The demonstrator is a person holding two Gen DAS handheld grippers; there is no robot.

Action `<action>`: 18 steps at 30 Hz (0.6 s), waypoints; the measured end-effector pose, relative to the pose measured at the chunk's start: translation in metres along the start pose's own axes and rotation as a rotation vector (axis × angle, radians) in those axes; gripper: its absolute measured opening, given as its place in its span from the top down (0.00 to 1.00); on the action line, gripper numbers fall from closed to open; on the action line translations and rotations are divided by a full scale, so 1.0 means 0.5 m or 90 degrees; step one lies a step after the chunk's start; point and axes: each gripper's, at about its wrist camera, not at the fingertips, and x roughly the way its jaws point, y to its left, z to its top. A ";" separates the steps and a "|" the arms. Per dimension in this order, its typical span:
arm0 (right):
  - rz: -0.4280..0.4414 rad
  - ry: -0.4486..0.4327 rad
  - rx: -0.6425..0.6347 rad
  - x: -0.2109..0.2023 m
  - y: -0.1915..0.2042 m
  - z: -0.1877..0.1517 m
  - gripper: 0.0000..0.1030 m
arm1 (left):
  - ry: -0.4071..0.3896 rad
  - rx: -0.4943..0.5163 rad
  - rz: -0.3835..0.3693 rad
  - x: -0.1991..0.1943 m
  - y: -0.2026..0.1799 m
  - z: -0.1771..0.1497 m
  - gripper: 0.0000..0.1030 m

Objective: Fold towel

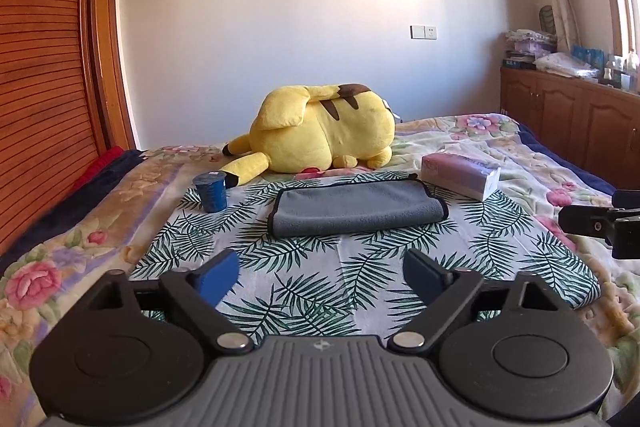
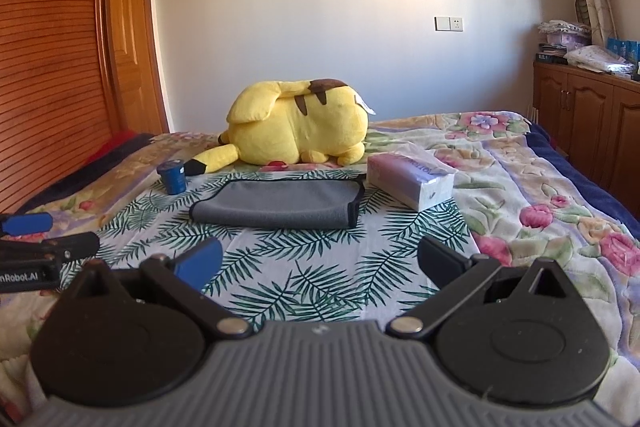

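While both claws gape empty, towel (image 1: 356,207) lies folded on leaf-print sheet (image 1: 312,283) — bedrm w/ wardrobe (image 1: 44,67).

A grey towel (image 1: 356,207) edged in black is seen on a white cloth (image 1: 360,275) printed with green fern leaves; a yellow plush toy (image 1: 324,131) is striped brown; a cup (image 1: 210,191) is coloured dark blue; the blanket (image 2: 560,195) is patterned with pink flowers

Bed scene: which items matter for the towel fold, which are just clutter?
Job:
grey towel
left tongs, open
right tongs, open

Lying about:
Pikachu plush
blue cup
tissue pack
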 end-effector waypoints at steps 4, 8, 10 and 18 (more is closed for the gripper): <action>0.000 -0.003 0.002 -0.002 -0.002 0.001 0.00 | -0.005 -0.007 0.001 0.001 0.002 -0.001 0.00; -0.004 -0.008 0.006 -0.003 -0.005 0.002 0.00 | 0.000 -0.008 -0.001 0.005 0.004 -0.001 0.00; -0.007 -0.012 0.008 -0.004 -0.006 0.002 0.00 | -0.001 -0.006 0.002 0.005 0.005 -0.001 0.00; -0.010 -0.032 0.006 -0.013 -0.005 0.003 0.00 | -0.011 -0.006 0.013 -0.001 0.003 0.004 0.00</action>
